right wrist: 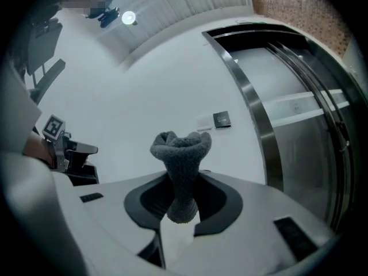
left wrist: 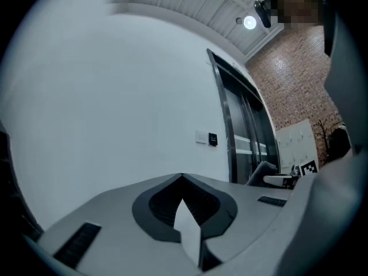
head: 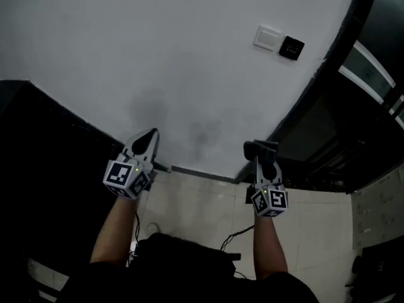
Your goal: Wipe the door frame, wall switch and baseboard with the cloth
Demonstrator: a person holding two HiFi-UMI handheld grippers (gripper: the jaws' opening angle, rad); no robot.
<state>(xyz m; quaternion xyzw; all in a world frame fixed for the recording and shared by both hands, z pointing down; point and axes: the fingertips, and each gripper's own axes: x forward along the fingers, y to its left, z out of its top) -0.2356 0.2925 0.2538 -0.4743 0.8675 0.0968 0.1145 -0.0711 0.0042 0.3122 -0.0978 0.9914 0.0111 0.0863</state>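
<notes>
- Your left tongs [left wrist: 183, 178] are pressed together on nothing. Their tips point at the white wall [head: 158, 55], at about 7 o'clock from the middle of the head view.
- Your right tongs [right wrist: 183, 180] pinch the grey cloth [right wrist: 181, 148]. It is rolled into a tight stalk, and its fuzzy end flares out past the tips.
- In the head view the cloth sits at about 5 o'clock from the middle, low against the wall. It is close to the corner where the wall meets the door frame [head: 319, 74]. You cannot tell from any view whether it touches either surface.
- The switch [head: 267, 37] is a white plate on the wall at about 1 o'clock in the head view. A small black panel [head: 291, 47] sits just beside it at its 4 o'clock side. Both are well apart from the cloth.
- The door frame, a dark metal band, sweeps from 1 o'clock at the top edge down to the wall's foot beside your right tongs. In the right gripper view it stands at 2 o'clock from the cloth, with the switch between them.
- The baseboard [head: 199, 172] shows as a thin grey strip along the wall's foot at 6 o'clock, between your two tongs.
- The pale tiled floor [head: 189, 210] lies below the baseboard, and a dark slab [head: 44, 150] fills the 9 o'clock side.
- Your two forearms reach in from the bottom edge, the marker cubes facing the head camera.
</notes>
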